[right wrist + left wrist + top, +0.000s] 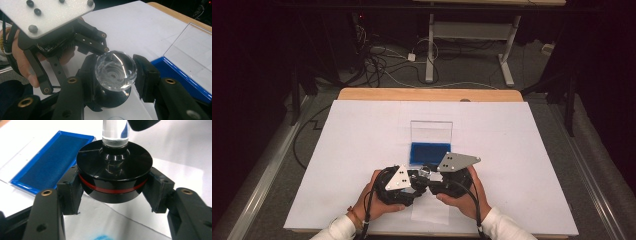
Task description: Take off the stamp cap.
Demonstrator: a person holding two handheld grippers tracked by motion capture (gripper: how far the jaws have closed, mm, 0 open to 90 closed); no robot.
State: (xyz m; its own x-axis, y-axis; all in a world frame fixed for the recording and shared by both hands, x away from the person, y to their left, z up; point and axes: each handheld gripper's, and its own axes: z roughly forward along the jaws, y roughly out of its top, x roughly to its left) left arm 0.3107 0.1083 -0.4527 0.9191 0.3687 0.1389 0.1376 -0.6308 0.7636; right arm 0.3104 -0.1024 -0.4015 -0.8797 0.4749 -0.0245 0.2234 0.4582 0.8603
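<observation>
Two hands meet low over the white table [362,150]: the left gripper [113,187] clamps the stamp's black base [114,170], the right gripper [116,72] grips its clear knob [115,70], just before the blue ink pad [430,153].

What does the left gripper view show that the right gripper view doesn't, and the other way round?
Left gripper view alone: the red band around the stamp's black base, gripped between its jaws, and a blue ink smudge on the paper below.

Right gripper view alone: the faceted clear knob end-on between its jaws, the other hand-held gripper's grey plate, and the case's clear lid.

Both: the stamp and the blue ink pad.
</observation>
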